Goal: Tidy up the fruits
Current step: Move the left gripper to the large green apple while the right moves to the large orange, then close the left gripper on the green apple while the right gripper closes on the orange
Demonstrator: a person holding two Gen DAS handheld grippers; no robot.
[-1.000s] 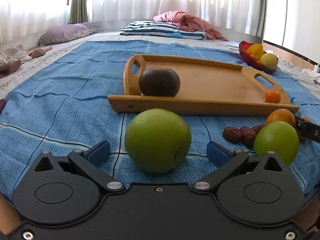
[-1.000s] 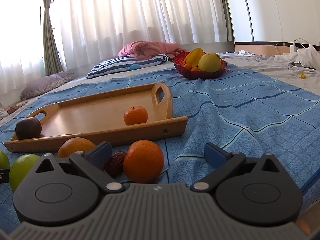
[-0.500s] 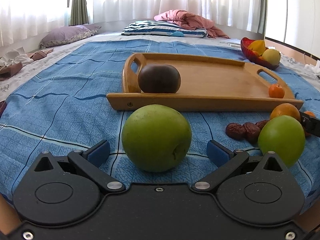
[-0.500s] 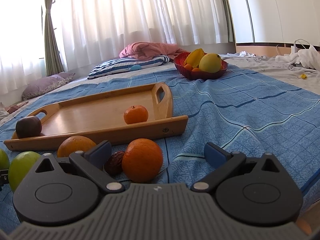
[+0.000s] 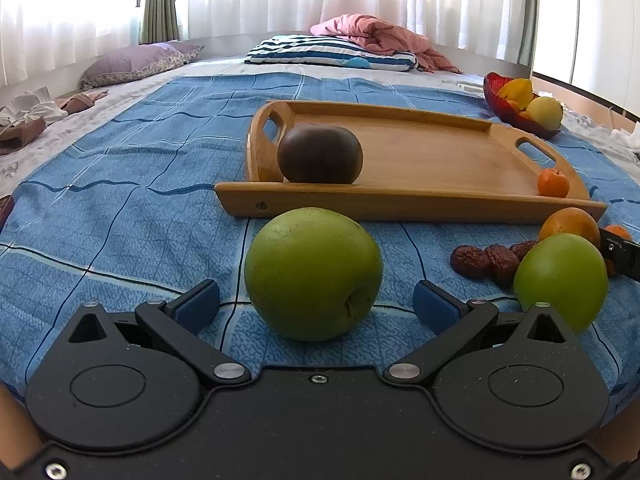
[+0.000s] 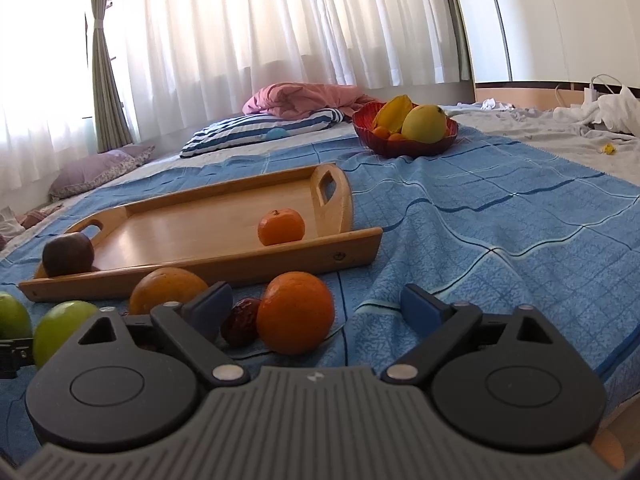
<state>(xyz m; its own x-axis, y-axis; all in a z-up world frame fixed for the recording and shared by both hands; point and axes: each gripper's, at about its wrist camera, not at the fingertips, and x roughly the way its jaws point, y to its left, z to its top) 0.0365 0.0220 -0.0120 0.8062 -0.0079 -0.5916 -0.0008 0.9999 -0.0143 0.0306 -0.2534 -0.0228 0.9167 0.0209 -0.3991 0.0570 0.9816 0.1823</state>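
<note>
My left gripper (image 5: 316, 300) is open, its blue pads on either side of a green apple (image 5: 313, 273) that rests on the blue bedspread, not touching it. A second green apple (image 5: 560, 280) lies to the right, with red dates (image 5: 484, 260) and an orange (image 5: 568, 224). The wooden tray (image 5: 420, 200) behind holds a dark brown fruit (image 5: 320, 159) and a small tangerine (image 5: 553, 183). My right gripper (image 6: 316, 312) is open with an orange (image 6: 295, 312) between its pads, nearer the left one. The tray (image 6: 200, 276) and tangerine (image 6: 281, 227) also show in the right wrist view.
A red bowl (image 6: 404, 144) of yellow fruit stands on the bed beyond the tray's right end. A striped pillow (image 5: 328, 54) and pink blanket (image 5: 380, 36) lie at the far end. A purple pillow (image 5: 136, 62) is at the far left.
The left gripper has crept slightly forward and turned, so the green apple sits a little deeper between its pads. The right gripper has edged towards the orange. Both stay open.
</note>
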